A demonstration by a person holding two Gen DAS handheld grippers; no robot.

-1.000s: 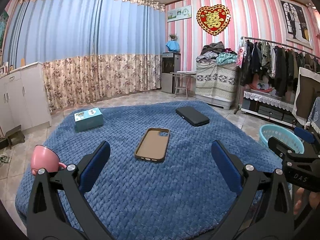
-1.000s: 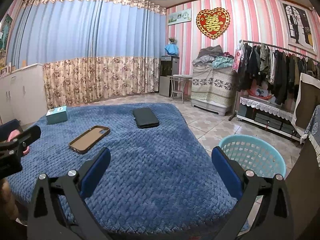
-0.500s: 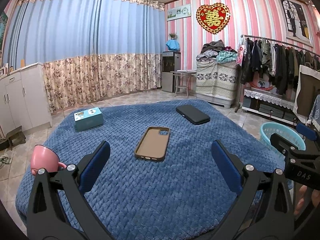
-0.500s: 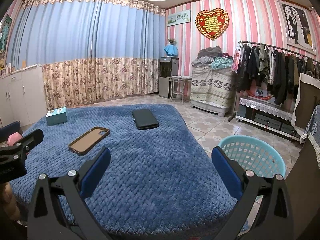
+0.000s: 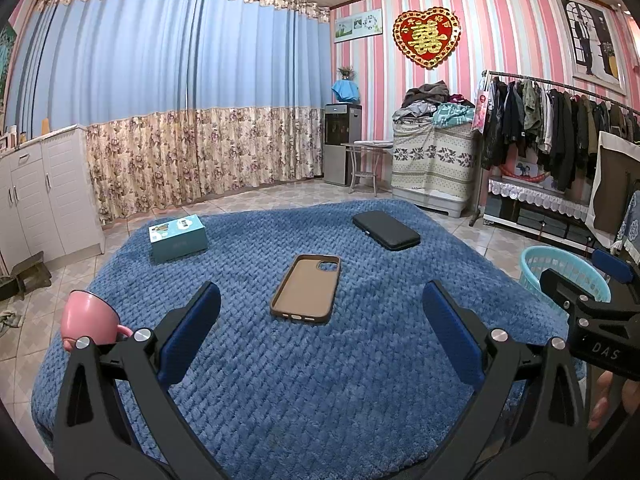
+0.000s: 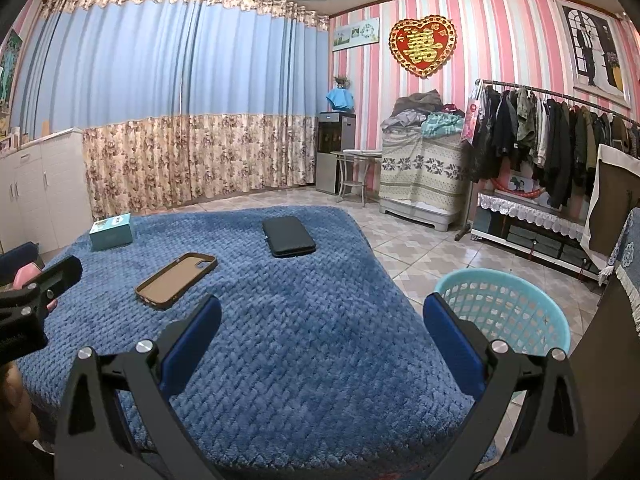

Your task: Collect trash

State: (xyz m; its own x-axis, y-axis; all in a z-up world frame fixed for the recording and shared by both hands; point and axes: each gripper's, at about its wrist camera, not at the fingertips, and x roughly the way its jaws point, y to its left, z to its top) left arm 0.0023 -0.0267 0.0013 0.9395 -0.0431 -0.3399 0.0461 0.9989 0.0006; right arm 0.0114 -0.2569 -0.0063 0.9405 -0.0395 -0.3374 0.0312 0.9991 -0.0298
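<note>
On a blue quilted cover (image 5: 304, 360) lie a brown phone case (image 5: 306, 288) (image 6: 176, 278), a black flat case (image 5: 386, 230) (image 6: 289, 236), a teal box (image 5: 177, 238) (image 6: 111, 231) and a pink cup (image 5: 89, 318). A light blue basket (image 6: 506, 310) (image 5: 560, 266) stands on the floor to the right. My left gripper (image 5: 320, 332) hovers open over the near part of the cover, short of the phone case. My right gripper (image 6: 320, 332) is open too, with nothing between its fingers, above the cover's right side beside the basket.
White cabinets (image 5: 44, 196) line the left wall. A clothes rack (image 5: 560, 136), a covered pile of laundry (image 5: 432, 152), a small table and a water dispenser (image 5: 340, 140) stand along the back right. Tiled floor (image 6: 416, 256) surrounds the cover.
Both views have shifted only slightly; the grippers stay open and the things on the cover have not moved.
</note>
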